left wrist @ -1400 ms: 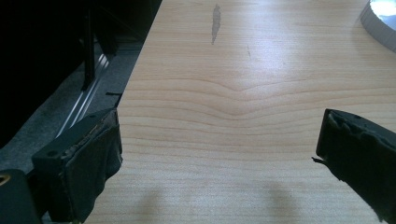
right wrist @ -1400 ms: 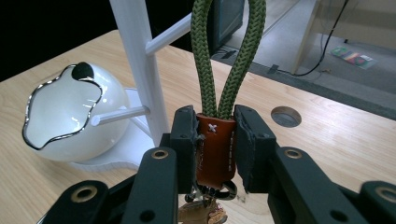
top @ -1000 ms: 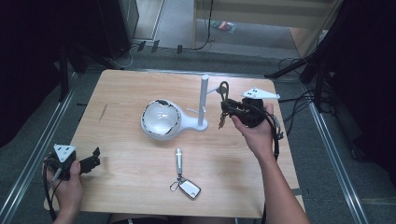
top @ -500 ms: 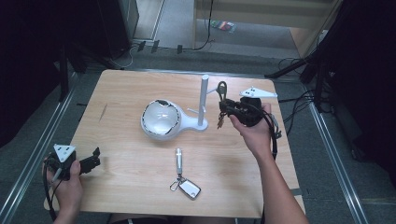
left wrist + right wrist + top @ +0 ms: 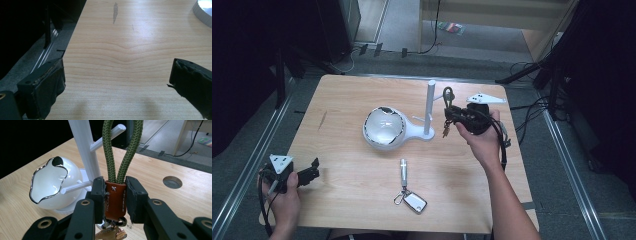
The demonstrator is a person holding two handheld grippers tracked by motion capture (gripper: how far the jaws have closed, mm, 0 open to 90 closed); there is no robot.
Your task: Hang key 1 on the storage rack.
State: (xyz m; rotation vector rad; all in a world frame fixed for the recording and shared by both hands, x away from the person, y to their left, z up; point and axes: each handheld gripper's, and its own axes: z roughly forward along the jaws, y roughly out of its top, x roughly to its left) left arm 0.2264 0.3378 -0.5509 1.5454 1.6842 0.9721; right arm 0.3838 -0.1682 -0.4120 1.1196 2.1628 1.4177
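At about eight o'clock on the wooden table (image 5: pixel 342 195), right at its near-left corner, the left gripper (image 5: pixel 314 170) rests in the person's left hand (image 5: pixel 287 197); in the left gripper view its two black padded jaws stand wide apart over bare wood, with nothing between them. Moving right, a white egg-shaped bowl (image 5: pixel 384 127) with a wavy chrome rim lies just left of the table's centre, joined at its base to a white stand (image 5: pixel 430 107) whose upright post carries short side pegs. At six o'clock from that bowl, near the front edge, a second set of keys (image 5: pixel 408 190) lies flat (a slim metal cylinder linked to a grey fob). Further right, at roughly two o'clock from the table's centre and just beside the post, the right gripper (image 5: pixel 115 197) is held up by the person's right hand (image 5: pixel 482 142). Its jaws are closed most of the way and press on both sides of the brown leather tab of a keychain (image 5: pixel 115 200), whose green braided cord loop rises out of the tab next to one of the pegs; whether the cord touches that peg cannot be told. Keys dangle from a ring below the tab.
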